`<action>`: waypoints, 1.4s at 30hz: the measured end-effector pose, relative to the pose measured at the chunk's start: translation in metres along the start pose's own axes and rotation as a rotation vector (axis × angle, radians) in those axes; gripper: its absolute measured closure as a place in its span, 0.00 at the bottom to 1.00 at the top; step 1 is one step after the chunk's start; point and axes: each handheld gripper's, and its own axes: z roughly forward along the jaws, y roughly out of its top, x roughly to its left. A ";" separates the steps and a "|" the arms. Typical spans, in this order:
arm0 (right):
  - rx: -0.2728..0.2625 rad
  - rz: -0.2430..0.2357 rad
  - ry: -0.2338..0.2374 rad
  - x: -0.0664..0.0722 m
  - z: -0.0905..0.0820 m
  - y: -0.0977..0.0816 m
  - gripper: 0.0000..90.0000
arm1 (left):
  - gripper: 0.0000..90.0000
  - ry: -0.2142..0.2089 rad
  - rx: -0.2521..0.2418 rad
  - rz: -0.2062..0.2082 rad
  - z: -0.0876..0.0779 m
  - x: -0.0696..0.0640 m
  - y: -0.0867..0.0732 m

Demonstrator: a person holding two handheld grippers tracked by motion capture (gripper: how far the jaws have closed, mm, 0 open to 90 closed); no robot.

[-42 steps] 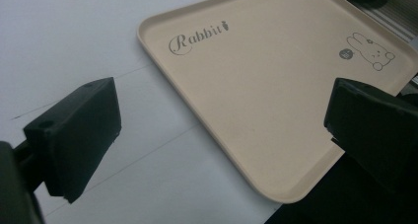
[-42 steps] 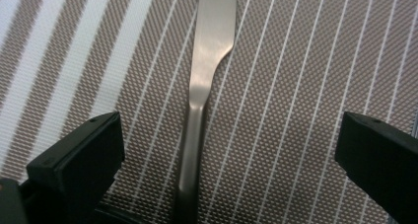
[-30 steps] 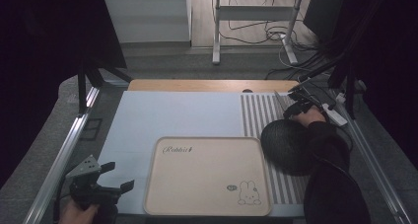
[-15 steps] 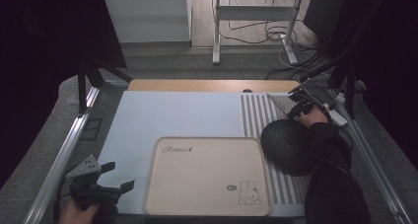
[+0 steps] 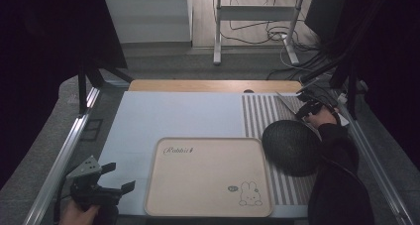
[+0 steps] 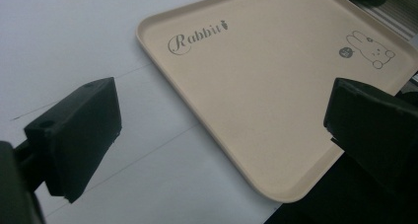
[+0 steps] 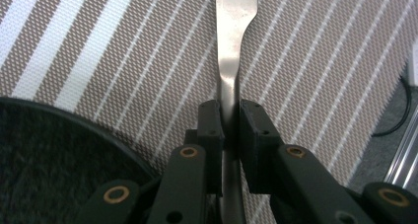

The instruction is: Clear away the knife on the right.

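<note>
A beige tray (image 5: 208, 178) lies on the table (image 5: 173, 116) beside a dark round plate (image 5: 290, 147) on a striped mat (image 5: 262, 111).

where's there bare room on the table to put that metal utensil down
The tray is bare, and so is the pale blue mat behind and left of it. The striped placemat is free at its far end; nearer, the dark round plate and right gripper crowd it.

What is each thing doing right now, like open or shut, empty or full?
Left gripper: open, holding nothing, near the tray's corner.
Right gripper: shut on the metal utensil handle.
Rabbit tray: empty, flat on the table.
Dark round plate: lying on the striped placemat, nothing visible on it.
Striped placemat: spread flat.
</note>
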 end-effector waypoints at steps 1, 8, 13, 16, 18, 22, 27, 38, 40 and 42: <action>-0.002 0.003 -0.005 -0.002 -0.002 -0.002 0.89 | 0.02 0.000 0.000 0.000 0.000 0.000 0.000; 0.000 0.041 -0.018 -0.016 -0.016 -0.017 0.89 | 0.02 0.000 0.001 -0.002 0.000 0.000 0.000; -0.027 0.057 -0.020 -0.020 -0.033 -0.029 0.89 | 0.02 0.000 0.004 -0.001 0.000 0.000 0.000; -0.045 0.070 -0.013 -0.021 -0.043 -0.037 0.89 | 0.02 0.001 0.005 -0.001 0.001 0.000 0.000; -0.055 0.076 -0.008 -0.021 -0.050 -0.042 0.89 | 0.02 0.001 0.005 0.000 0.001 0.000 0.001; -0.084 0.076 0.019 -0.014 -0.062 -0.048 0.89 | 0.02 0.004 0.006 0.004 0.001 -0.001 0.001; -0.084 0.040 0.034 0.006 -0.068 -0.047 0.89 | 0.02 0.003 0.005 0.004 0.001 -0.001 0.001; -0.075 -0.074 0.106 0.066 -0.064 -0.036 0.89 | 0.02 0.002 0.003 0.005 0.000 -0.001 0.001; -0.069 -0.094 0.112 0.077 -0.063 -0.035 0.89 | 0.02 0.002 0.003 0.006 0.000 -0.001 0.001; -0.067 -0.111 0.130 0.088 -0.062 -0.035 0.89 | 0.02 0.002 0.003 0.007 0.000 -0.001 0.001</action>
